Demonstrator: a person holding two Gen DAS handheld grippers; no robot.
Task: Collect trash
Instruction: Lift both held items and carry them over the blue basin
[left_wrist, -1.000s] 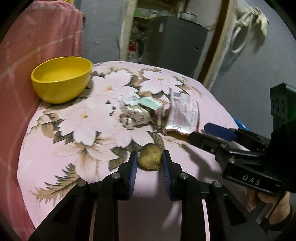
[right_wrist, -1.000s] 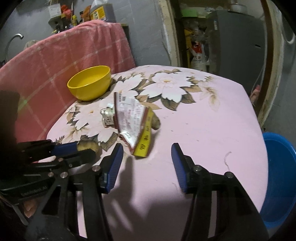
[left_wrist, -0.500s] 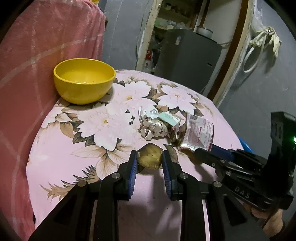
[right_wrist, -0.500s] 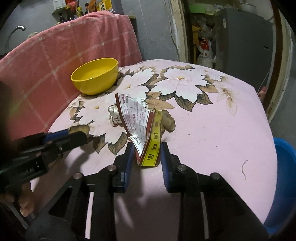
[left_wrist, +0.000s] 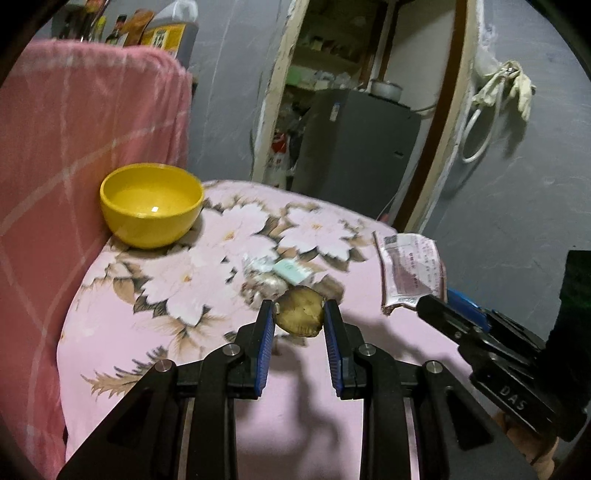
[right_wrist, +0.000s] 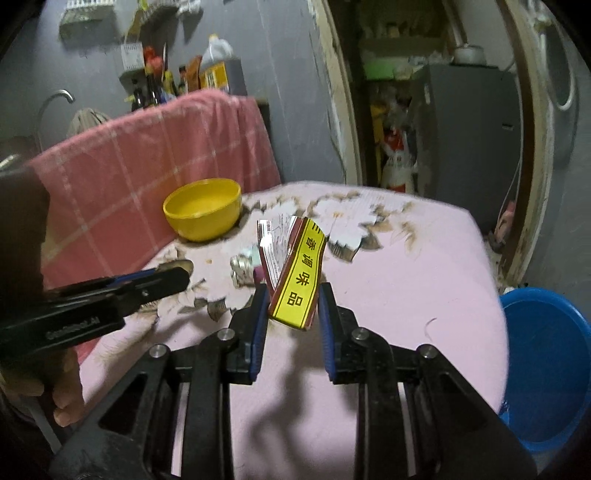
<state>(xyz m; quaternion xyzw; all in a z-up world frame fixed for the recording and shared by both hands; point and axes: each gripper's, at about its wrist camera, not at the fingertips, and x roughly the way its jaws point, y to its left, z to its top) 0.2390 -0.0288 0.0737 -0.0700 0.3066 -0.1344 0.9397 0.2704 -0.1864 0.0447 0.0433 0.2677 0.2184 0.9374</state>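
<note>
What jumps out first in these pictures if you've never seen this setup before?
Two black hand-held grippers with blue pads each hold a piece of trash above a pink flowered tablecloth: the left gripper pinches a brownish peel, the right gripper grips a yellow-striped seasoning packet. A bright yellow bowl sits at the table's far left by a pink cloth, and a blue basin waits on the floor to the right.

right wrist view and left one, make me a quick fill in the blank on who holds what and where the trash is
1. The left gripper is shut on a brown ____.
2. The right gripper holds a seasoning packet with a ____ strip.
3. The bowl on the table is ____.
4. The crumpled wrappers lie on the ____.

Missing: peel; yellow; yellow; table
</note>
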